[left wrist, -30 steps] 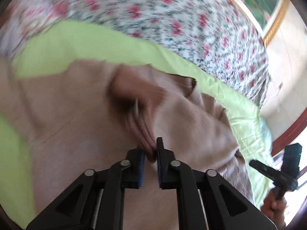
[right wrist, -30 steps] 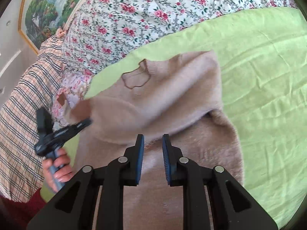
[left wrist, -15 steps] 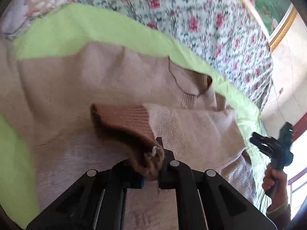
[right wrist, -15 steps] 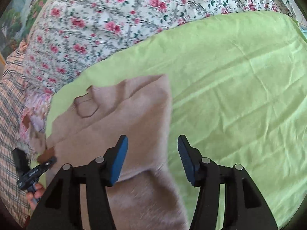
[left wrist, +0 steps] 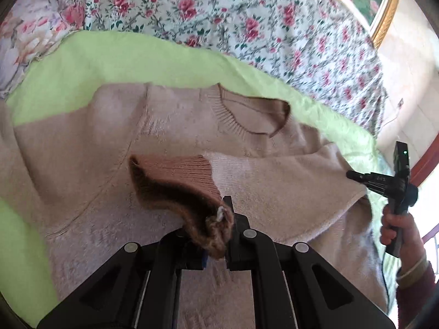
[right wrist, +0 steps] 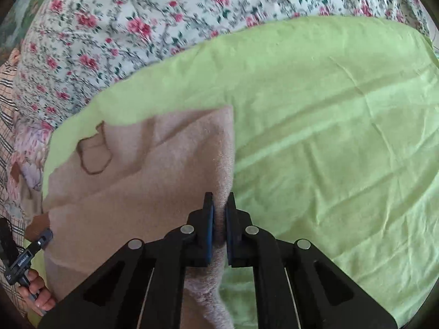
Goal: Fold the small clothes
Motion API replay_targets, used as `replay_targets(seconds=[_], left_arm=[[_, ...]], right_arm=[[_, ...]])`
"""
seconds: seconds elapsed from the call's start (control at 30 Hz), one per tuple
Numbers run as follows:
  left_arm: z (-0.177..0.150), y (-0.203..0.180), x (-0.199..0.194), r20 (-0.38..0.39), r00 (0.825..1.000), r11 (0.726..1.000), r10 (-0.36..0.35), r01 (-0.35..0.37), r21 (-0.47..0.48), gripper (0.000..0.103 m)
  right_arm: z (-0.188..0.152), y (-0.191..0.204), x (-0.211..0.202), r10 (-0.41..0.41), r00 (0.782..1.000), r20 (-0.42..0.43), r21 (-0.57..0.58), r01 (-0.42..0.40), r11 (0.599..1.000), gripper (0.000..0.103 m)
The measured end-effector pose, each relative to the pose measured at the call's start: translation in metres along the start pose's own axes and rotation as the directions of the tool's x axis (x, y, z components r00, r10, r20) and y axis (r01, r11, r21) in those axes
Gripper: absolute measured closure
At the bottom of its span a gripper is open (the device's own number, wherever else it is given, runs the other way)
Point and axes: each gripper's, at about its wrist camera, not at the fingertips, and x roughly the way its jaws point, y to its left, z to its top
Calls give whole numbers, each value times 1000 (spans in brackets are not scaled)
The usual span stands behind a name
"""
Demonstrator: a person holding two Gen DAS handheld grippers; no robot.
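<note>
So the fuzzy beige knit sweater point(left wrist: 170, 137) is spread out flat on the lime-green sheet point(right wrist: 315, 104), its ribbed neckline toward the rose-print floral bedspread point(left wrist: 247, 13). The left gripper point(left wrist: 216, 235) has its fingers pinched tight on the darker brown ribbed cuff point(left wrist: 175, 181), sleeve folded across the sweater's chest. The right gripper point(right wrist: 219, 219) is clamped narrow on the sweater's side edge, right beside bare sheet.

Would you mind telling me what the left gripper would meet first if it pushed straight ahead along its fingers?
Probably the sweater itself: the left gripper is shut on the brown sleeve cuff, and the sweater's chest and neckline lie directly ahead, though depth is unclear.
</note>
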Motion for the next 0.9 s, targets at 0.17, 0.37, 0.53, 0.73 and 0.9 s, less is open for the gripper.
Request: replay_targets(seconds=[0.17,0.37,0.53,0.73,0.9], left_arm=[[-6,9,6,-51,999,1000,16,-17,-16,92],[-15,17,-2,-53,998,999,43,-45,-27,87],[-25,33,-25,-46,994,994,95,-97,-45,84],[-7,79,-91,51,968,963,247,-239,-121,51],[43,144,-126,79,878,870,472,-450,-203,27]], right_arm=[[-9,16,-22,-91,994,66,-2,91,996,88],[-34,51,-14,5,1000,-12,-91,-6,996,49],[-46,50,-37,57,998,8,-15,-57,998,49],[-74,79,-76,192,980,45,-46,-189,981,45],[-99,97,-84,255,967,12,-60,-254,965,45]])
